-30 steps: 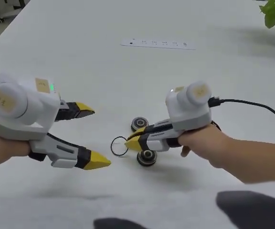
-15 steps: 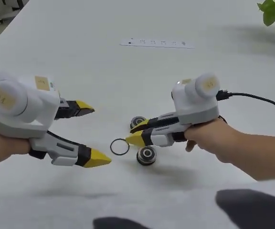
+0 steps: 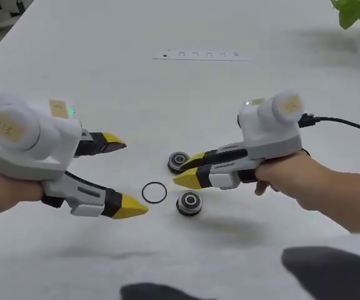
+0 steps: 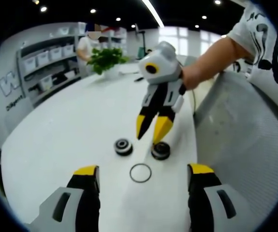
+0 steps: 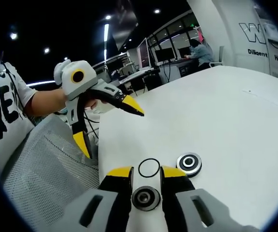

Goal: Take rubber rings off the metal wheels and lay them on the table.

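A white table (image 3: 167,100) stretches away in front of you, taking up nearly all of the head view. Your left gripper (image 3: 130,178) is held low over its near left side. Its two yellow-tipped jaws are spread wide and hold nothing. Your right gripper (image 3: 185,172) comes in from the right and points left. Its jaws are only a little apart and also hold nothing, and their tips hang just above the work.

A green plant (image 3: 355,12) sits at the far right corner of the table. A flat white power strip (image 3: 200,56) lies well beyond the grippers.

Two small round metal wheels lie flat on the table near its middle. The farther wheel (image 3: 179,161) is just behind the right gripper's tips. The nearer wheel (image 3: 189,203) is just below them, and in the right gripper view it appears between that gripper's jaws.

A thin black rubber ring (image 3: 154,192) lies flat on the table, off both wheels. It is just left of the nearer wheel, between that wheel and your left gripper's lower jaw tip.
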